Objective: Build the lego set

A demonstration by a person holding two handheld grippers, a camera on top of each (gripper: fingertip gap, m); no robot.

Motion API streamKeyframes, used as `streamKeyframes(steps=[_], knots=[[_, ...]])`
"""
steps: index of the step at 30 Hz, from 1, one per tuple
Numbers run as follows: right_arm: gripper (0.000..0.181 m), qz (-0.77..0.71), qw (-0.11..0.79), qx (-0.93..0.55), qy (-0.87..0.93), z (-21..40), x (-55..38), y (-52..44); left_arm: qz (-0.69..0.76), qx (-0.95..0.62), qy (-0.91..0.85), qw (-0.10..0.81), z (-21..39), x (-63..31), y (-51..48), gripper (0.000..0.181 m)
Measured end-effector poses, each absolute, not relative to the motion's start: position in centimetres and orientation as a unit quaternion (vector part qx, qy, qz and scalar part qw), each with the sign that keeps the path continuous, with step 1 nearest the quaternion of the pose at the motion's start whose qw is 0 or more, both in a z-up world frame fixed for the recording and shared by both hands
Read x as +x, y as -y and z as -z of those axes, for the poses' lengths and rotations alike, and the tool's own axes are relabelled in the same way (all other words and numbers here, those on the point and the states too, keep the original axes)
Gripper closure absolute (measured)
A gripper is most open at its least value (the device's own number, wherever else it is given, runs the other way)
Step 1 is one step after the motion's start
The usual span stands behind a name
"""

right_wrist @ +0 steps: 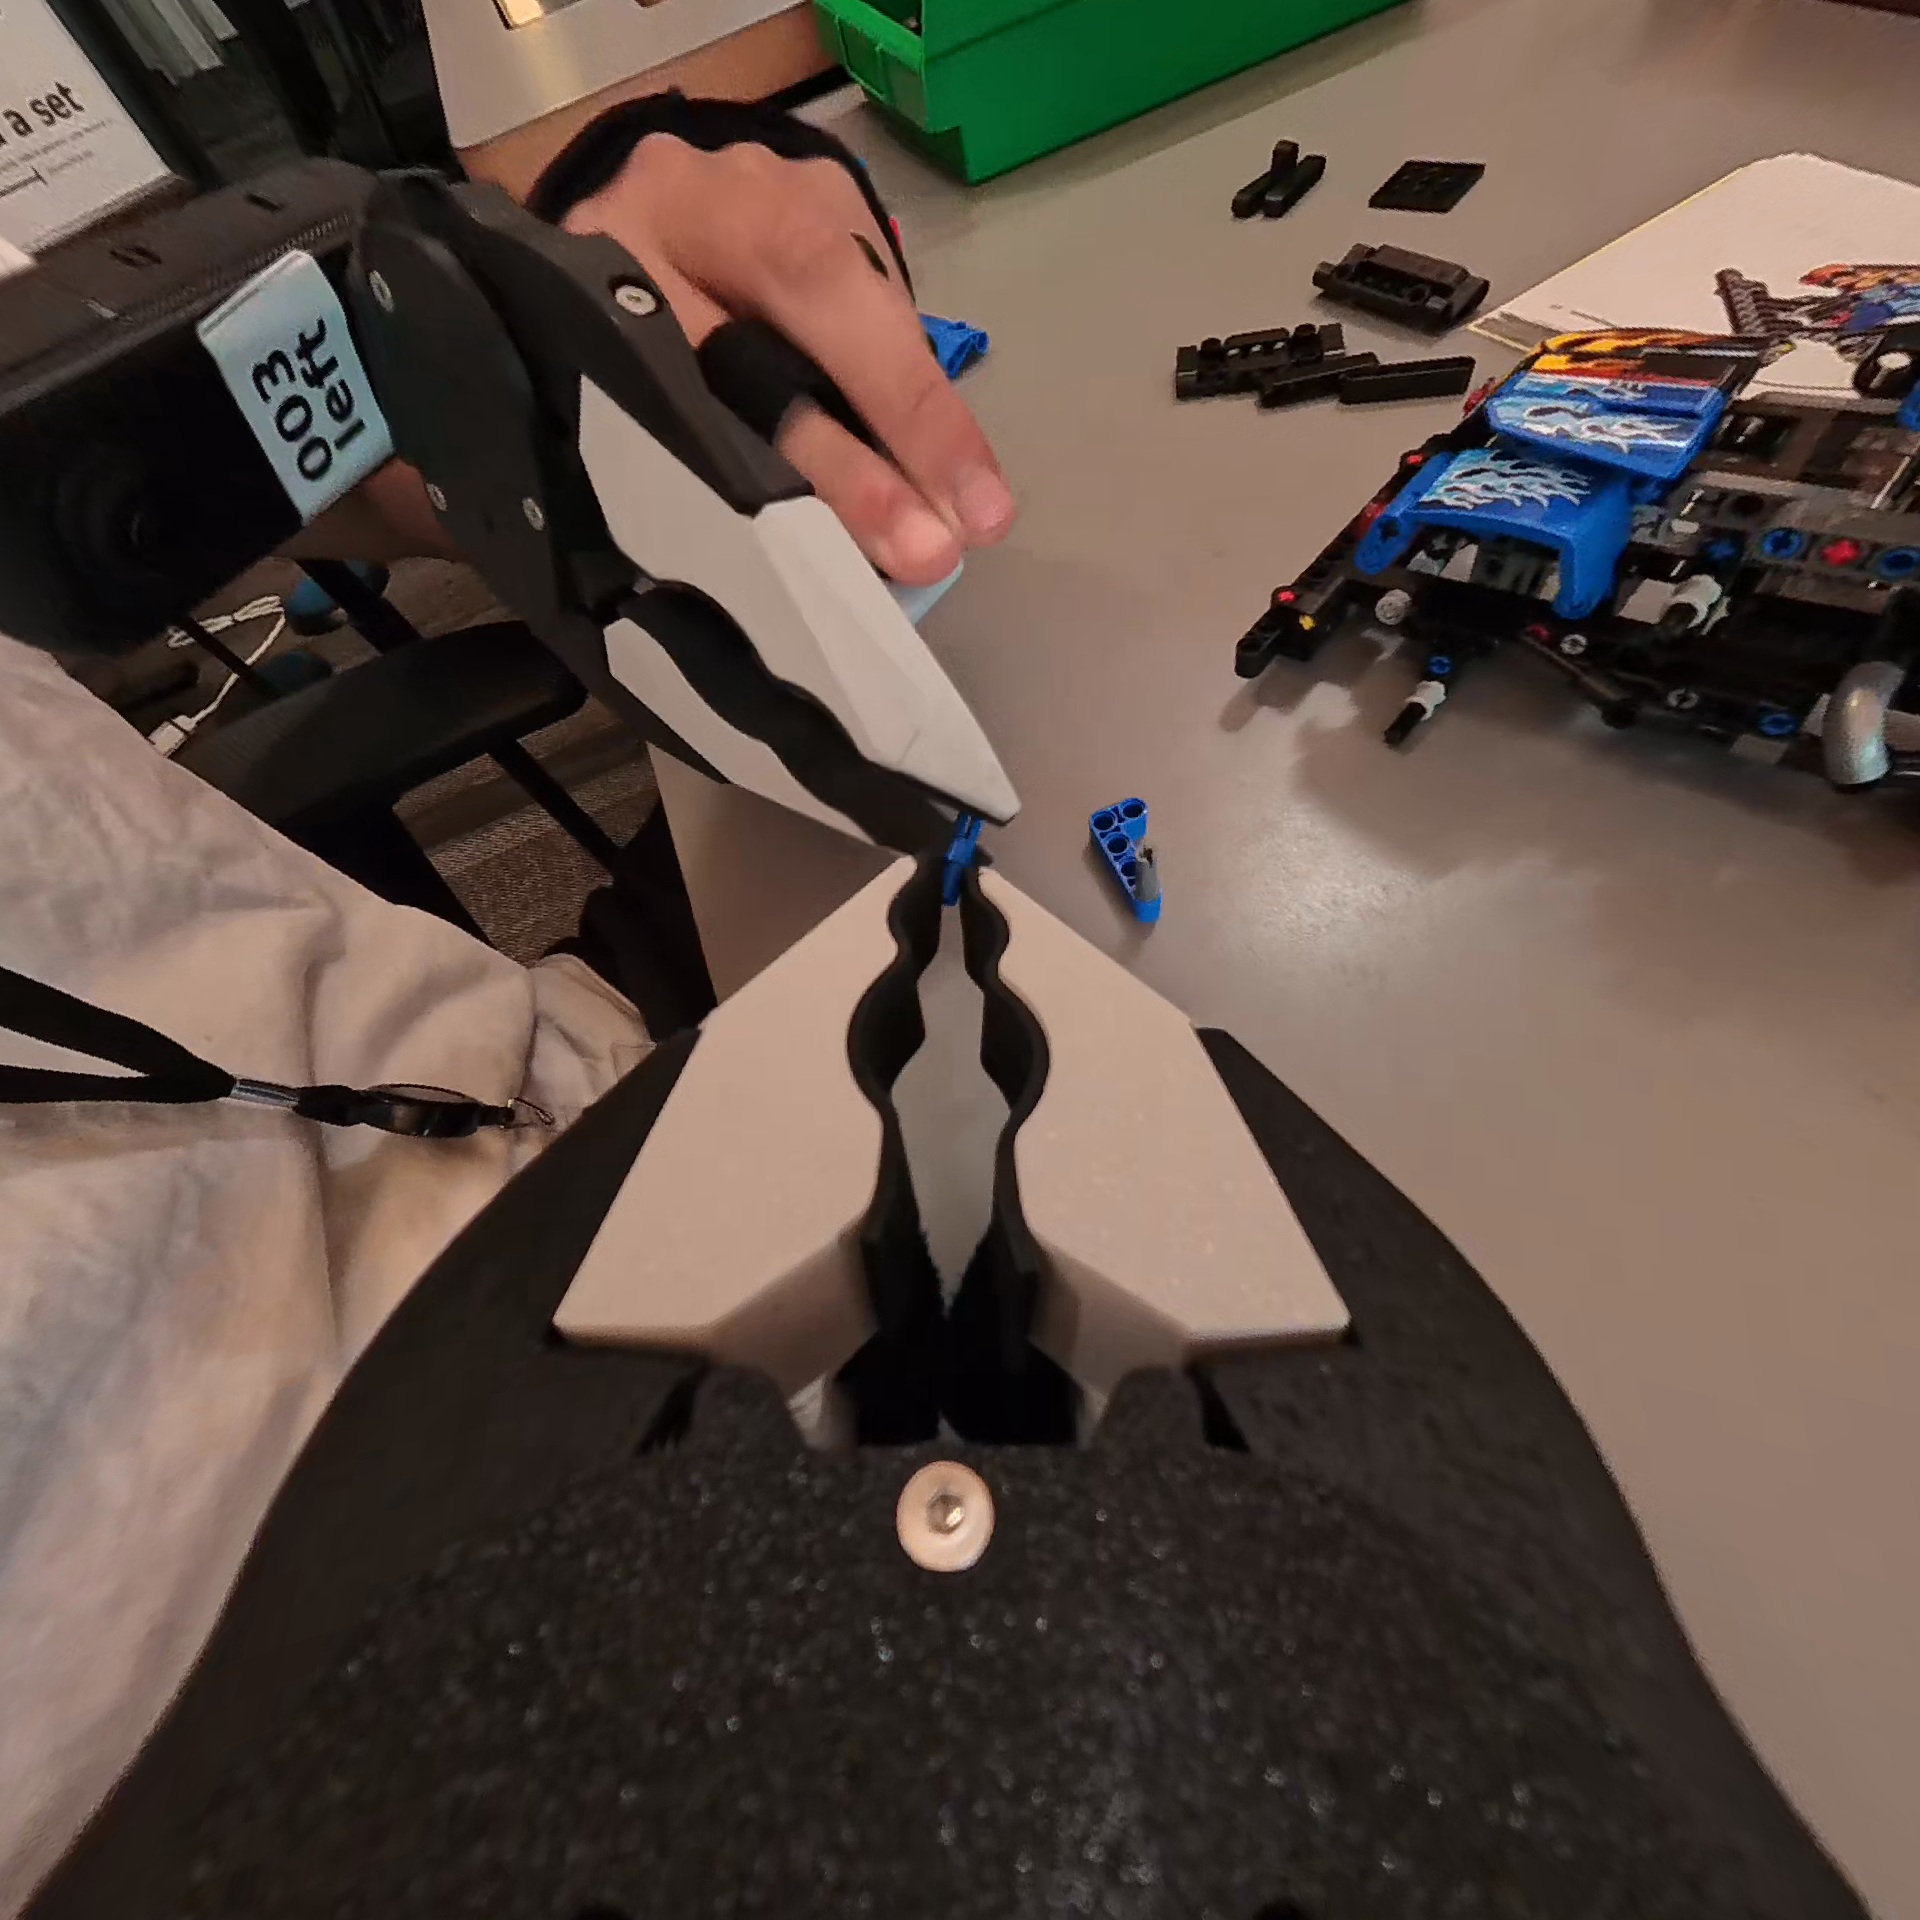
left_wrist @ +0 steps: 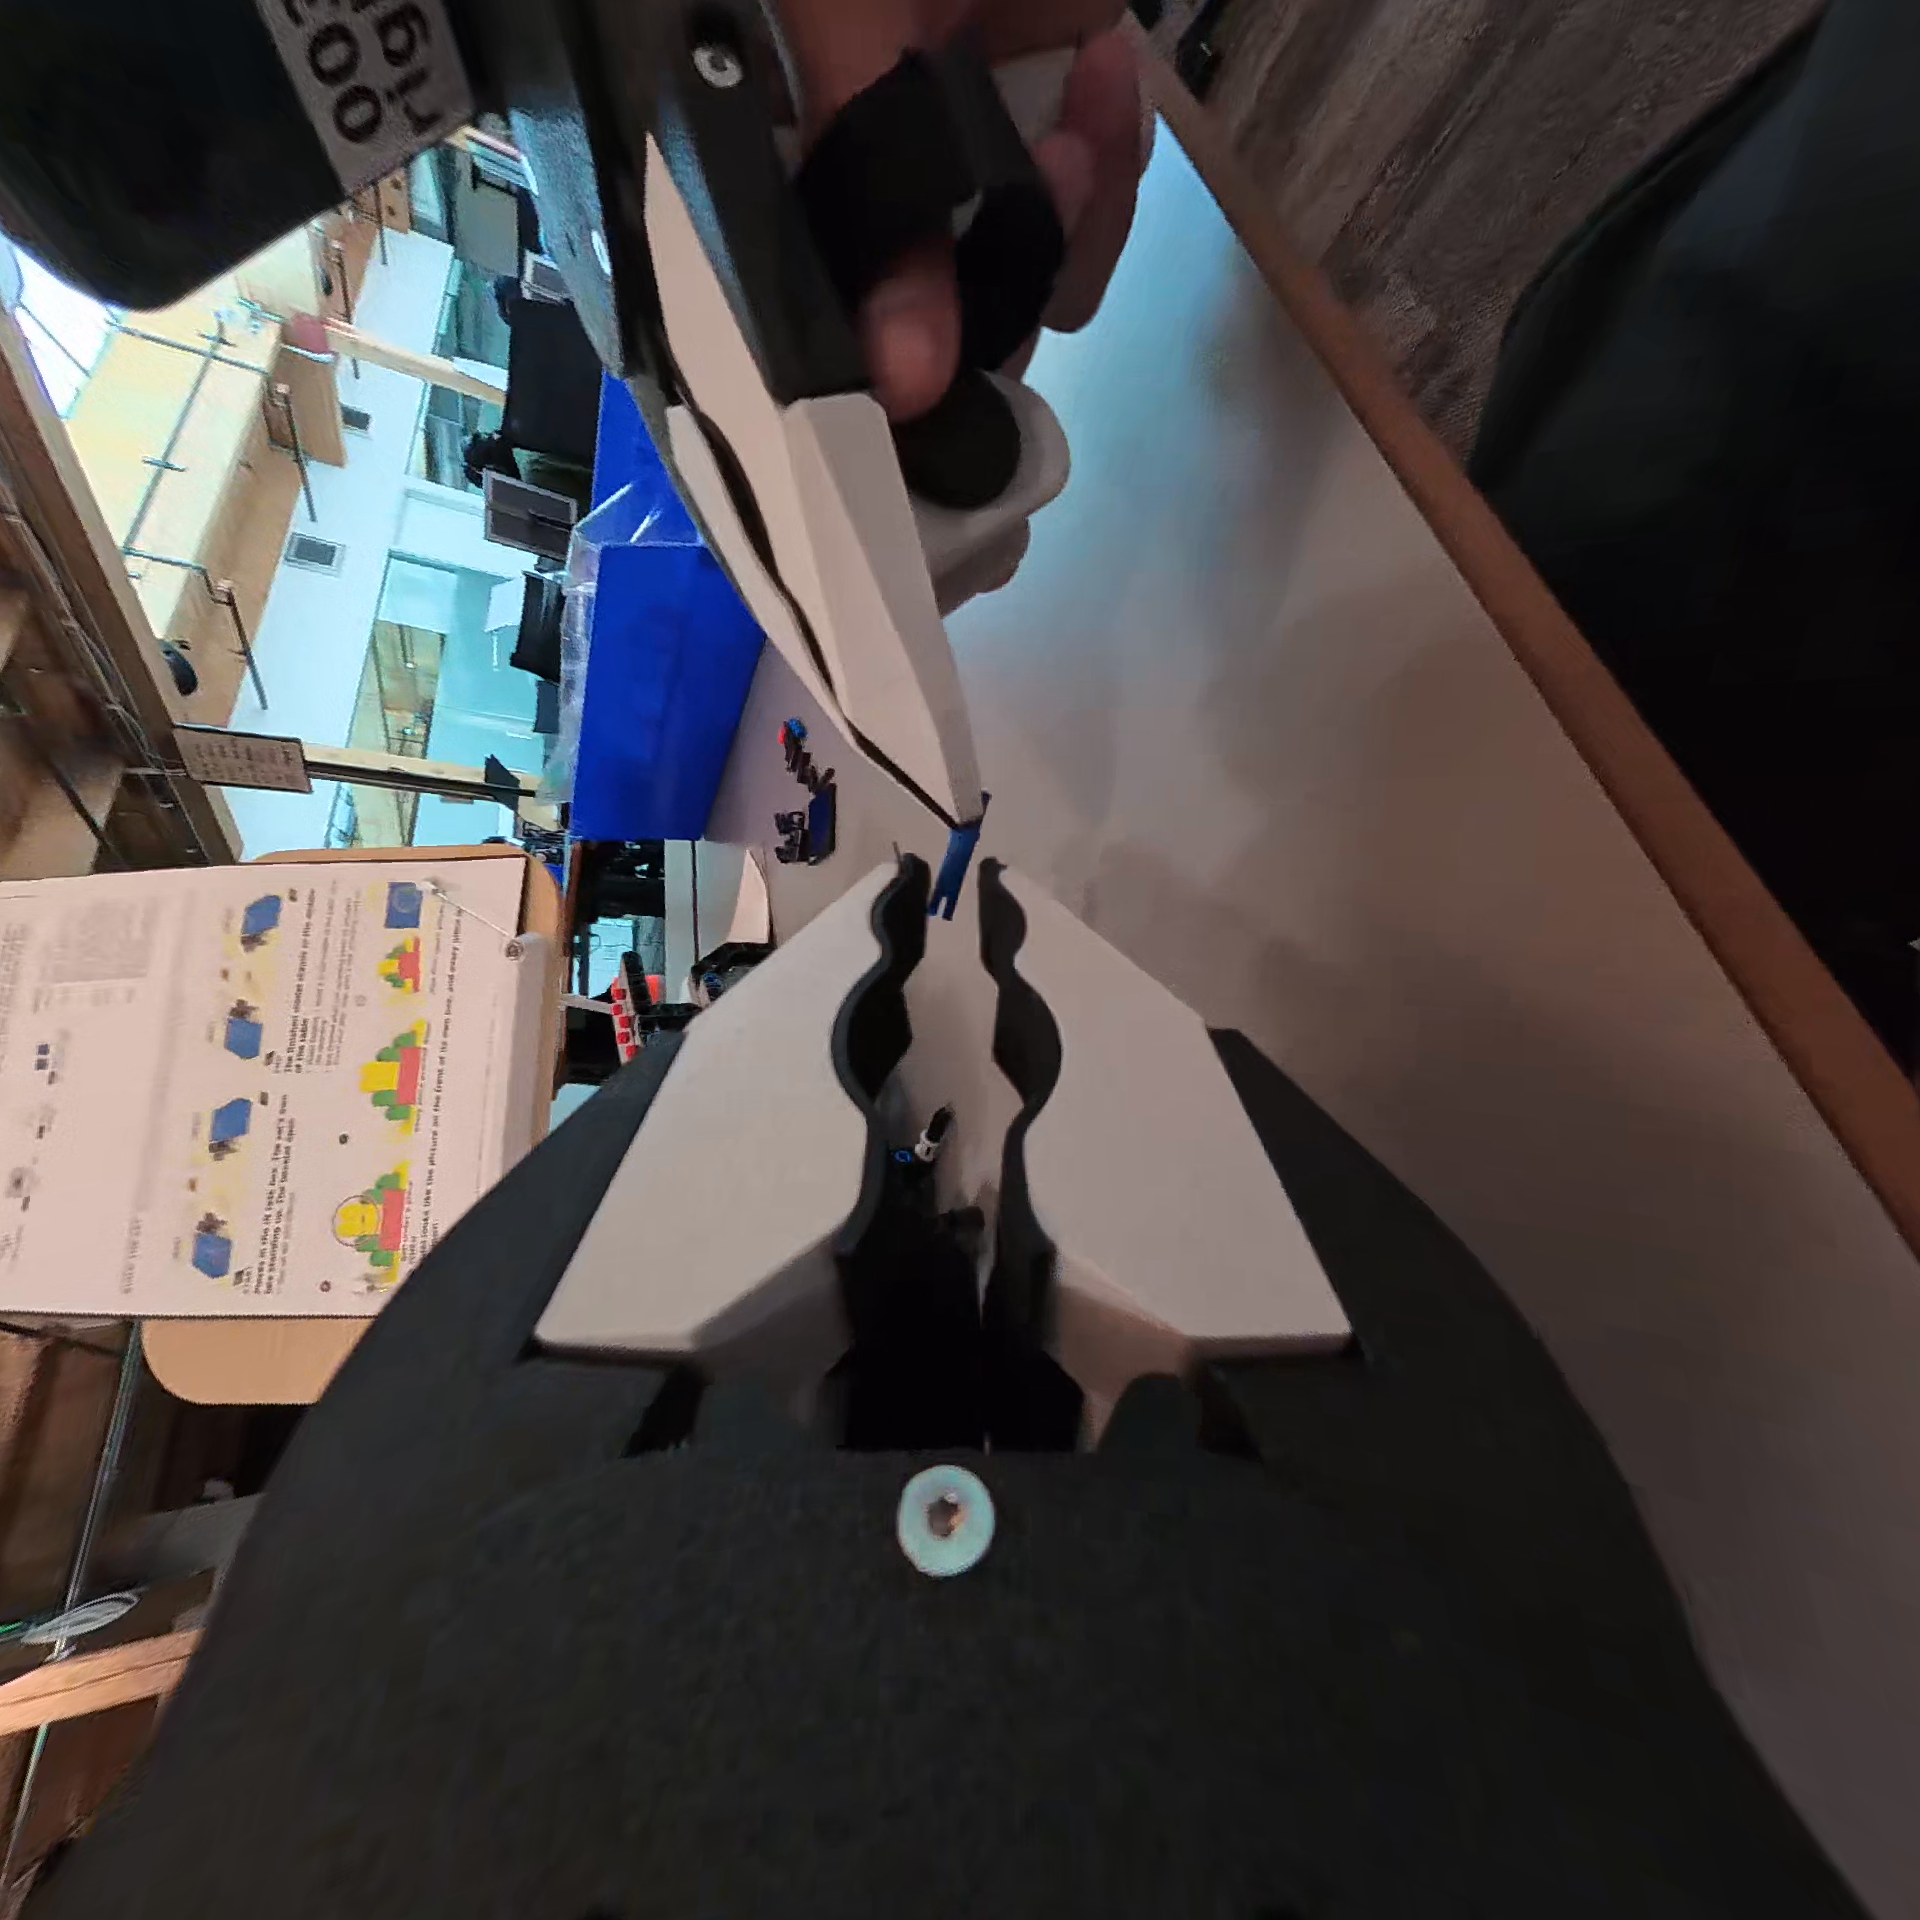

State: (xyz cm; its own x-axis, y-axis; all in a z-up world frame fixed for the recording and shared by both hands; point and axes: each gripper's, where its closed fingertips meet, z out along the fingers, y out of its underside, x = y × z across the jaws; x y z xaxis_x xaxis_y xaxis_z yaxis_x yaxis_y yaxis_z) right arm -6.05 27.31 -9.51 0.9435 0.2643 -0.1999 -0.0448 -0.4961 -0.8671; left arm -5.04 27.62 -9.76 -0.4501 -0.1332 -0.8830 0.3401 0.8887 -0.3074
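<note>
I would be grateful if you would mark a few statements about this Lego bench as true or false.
1. A small blue pin sits where the tips of the left claw and the right claw meet. True.
2. The bin at the far edge of the table is red. False: the bin is green.
3. A short blue beam lies loose on the table, just right of the claw tips. True.
4. The partly built vehicle is held up in the air. False: the vehicle rests on the table.
5. Loose black pieces lie between the bin and the vehicle. True.
</note>
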Motion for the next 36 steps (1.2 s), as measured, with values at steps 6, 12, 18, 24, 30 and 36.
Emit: streamKeyframes(steps=[6,12,18,24,30,36], knots=[[0.179,-0.145,0.531,-0.833,0.053,8.5,-5.4,-27.6,0.248,0.026,-0.815,0.523,9.1,-4.3,-27.8,0.178],[0.166,-0.069,0.587,-0.805,0.047,7.4,-4.8,-27.7,0.274,-0.01,-0.807,0.524,8.3,-3.9,-27.9,0.178],[0.176,-0.07,0.599,-0.797,0.044,7.4,-5.0,-27.9,0.294,-0.02,-0.799,0.524,8.0,-4.1,-27.3,0.179],[0.177,-0.117,0.604,-0.788,0.026,7.0,-5.2,-27.6,0.312,-0.012,-0.79,0.528,7.5,-4.5,-27.1,0.178],[0.177,-0.17,0.599,-0.782,0.004,6.8,-5.1,-27.3,0.302,0.001,-0.784,0.542,7.4,-4.5,-27.1,0.178],[0.172,-0.149,0.616,-0.774,0.01,6.4,-5.2,-27.4,0.314,-0.016,-0.781,0.539,6.8,-4.4,-27.4,0.178]])
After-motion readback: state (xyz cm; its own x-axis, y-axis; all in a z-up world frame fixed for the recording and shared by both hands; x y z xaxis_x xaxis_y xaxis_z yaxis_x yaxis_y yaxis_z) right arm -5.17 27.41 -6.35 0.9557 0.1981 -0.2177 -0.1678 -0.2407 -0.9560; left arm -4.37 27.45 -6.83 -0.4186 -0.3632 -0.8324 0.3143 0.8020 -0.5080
